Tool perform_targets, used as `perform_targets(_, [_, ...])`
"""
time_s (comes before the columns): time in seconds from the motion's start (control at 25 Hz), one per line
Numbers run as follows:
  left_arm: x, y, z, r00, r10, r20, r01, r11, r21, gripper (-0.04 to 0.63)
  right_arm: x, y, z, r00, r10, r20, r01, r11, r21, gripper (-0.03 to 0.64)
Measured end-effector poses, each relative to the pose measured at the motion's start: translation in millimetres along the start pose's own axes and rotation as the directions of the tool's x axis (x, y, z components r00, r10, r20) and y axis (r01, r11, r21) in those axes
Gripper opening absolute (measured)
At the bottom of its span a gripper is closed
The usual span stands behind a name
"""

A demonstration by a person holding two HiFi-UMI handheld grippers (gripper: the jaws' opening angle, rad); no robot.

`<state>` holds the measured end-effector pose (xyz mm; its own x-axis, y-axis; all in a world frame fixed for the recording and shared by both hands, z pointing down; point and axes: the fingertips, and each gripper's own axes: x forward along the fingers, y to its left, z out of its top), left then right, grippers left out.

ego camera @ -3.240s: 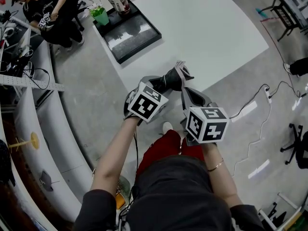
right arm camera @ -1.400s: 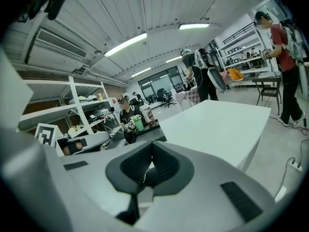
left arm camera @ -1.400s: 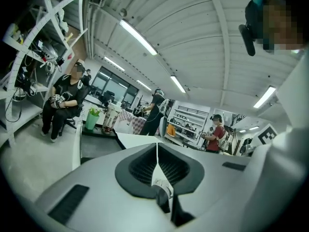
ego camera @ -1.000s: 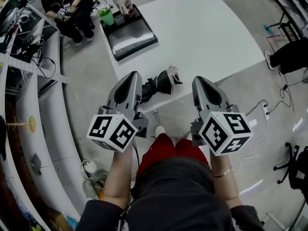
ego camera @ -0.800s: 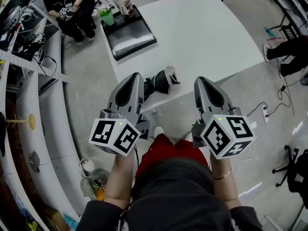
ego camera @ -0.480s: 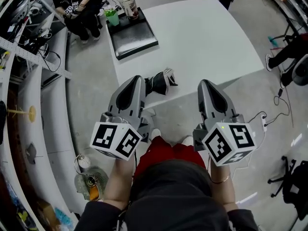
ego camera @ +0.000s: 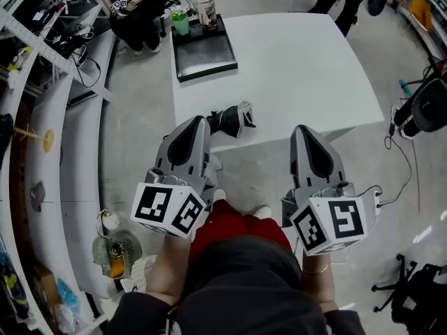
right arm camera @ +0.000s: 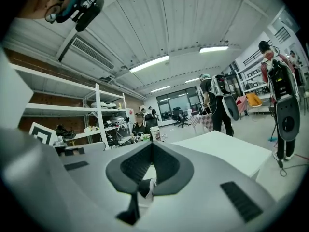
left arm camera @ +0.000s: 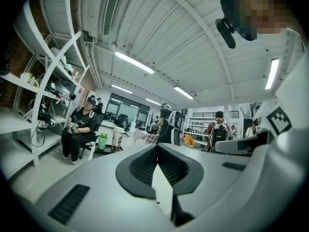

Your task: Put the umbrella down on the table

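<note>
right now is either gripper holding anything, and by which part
Nothing held: left gripper and right gripper both have shut, empty jaws; the umbrella lies on the table.

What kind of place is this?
Probably a workshop or lab: open metal shelving loaded with gear, a bare concrete floor, and a white work table carrying a black tray.

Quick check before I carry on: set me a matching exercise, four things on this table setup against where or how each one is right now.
Things:
1. umbrella
2. black tray
3. green cup
4. left gripper

Places or states:
A. standing at the tray's far end
B. shut, nothing held
C. lying at the table's near edge
D. on the table's far left corner

Pairs: 1-C, 2-D, 3-A, 4-B
</note>
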<state>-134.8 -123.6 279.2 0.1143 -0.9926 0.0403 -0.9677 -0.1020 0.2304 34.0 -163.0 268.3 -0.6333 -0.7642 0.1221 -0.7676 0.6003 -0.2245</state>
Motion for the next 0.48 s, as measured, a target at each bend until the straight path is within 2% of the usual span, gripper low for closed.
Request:
perform_targets(0.24, [-12.9, -9.3, -1.2, 0.999, 0.047, 0.004, -0.047, 0.998, 0.03, 0.014, -11.6, 0.0, 2.1, 1.0, 0.027, 0.007, -0.027, 0.999, -0.047, 0.018])
perform_targets(0.48, [-25.8, -13.9, 0.7, 0.997, 0.076, 0.009, -0.077, 0.994, 0.075, 0.014, -13.6, 5.5, -0.3, 0.998, 0.062, 0.005, -0.062, 0.997, -0.038, 0.018])
